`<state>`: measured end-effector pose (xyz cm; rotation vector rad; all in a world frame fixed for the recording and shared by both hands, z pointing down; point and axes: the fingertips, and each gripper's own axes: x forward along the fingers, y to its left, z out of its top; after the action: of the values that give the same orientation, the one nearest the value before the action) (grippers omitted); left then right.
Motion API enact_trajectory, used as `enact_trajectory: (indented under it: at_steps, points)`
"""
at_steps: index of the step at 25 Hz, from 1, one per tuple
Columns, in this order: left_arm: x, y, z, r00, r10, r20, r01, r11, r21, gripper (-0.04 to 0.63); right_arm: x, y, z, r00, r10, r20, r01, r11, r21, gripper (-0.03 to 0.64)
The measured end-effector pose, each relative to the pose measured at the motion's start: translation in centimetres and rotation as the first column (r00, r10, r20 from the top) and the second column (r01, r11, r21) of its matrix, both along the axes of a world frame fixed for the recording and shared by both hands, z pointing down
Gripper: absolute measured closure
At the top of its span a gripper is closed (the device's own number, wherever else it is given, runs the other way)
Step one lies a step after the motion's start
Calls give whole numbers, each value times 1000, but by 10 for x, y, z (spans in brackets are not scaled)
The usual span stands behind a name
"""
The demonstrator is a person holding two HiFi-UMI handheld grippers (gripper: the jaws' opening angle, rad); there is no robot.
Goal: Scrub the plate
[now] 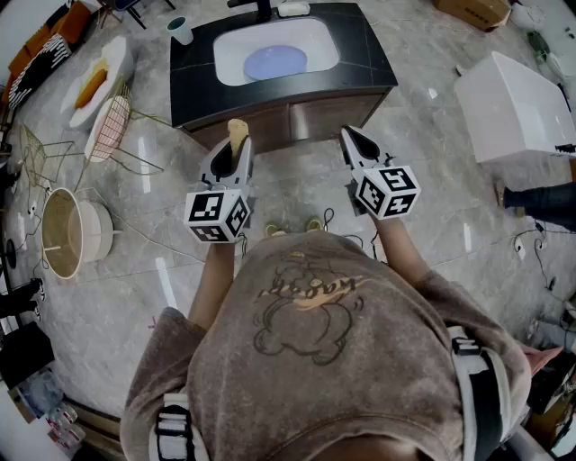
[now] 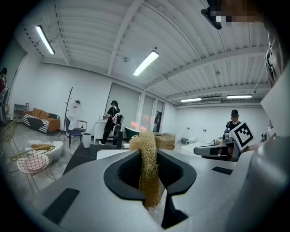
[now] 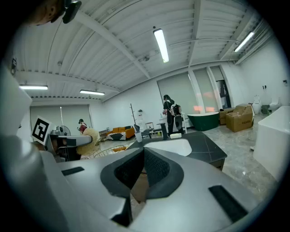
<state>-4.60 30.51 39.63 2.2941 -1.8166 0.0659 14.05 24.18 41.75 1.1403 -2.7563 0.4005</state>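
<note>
The head view's top edge cuts off the faucet point(image 1: 256, 7). The bluish disc point(image 1: 275, 61) in the sink point(image 1: 320, 38) is too blurred to identify. There, the left gripper point(image 1: 236, 151) hides most of the loofah sponge point(image 1: 237, 131).

The dark, stone-look surface point(image 1: 369, 63) on the cabinet has a white oval basin point(image 1: 232, 49) sunk into its middle. A round pale blue plate point(image 1: 275, 63) lies flat in the basin. A white cup point(image 1: 180, 30) stands at the surface's far left corner. A small white block point(image 1: 293, 9) rests along the far edge, just beside the dark tap point(image 1: 261, 7).
</note>
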Motion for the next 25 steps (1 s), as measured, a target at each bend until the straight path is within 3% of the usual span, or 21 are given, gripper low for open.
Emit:
enact_trajectory:
  at_steps: [8, 19, 25]
  points:
    - [14, -19, 4, 999, -38, -2, 38, 999, 18, 517, 11, -20, 7, 998, -3, 64, 4, 1000, -6, 617]
    - [20, -40, 15, 993, -114, -14, 114, 993, 37, 517, 24, -47, 32, 998, -49, 40, 51, 998, -38, 617]
    - [6, -74, 19, 994, -111, -18, 111, 993, 42, 517, 4, -76, 39, 997, -61, 37, 63, 996, -60, 617]
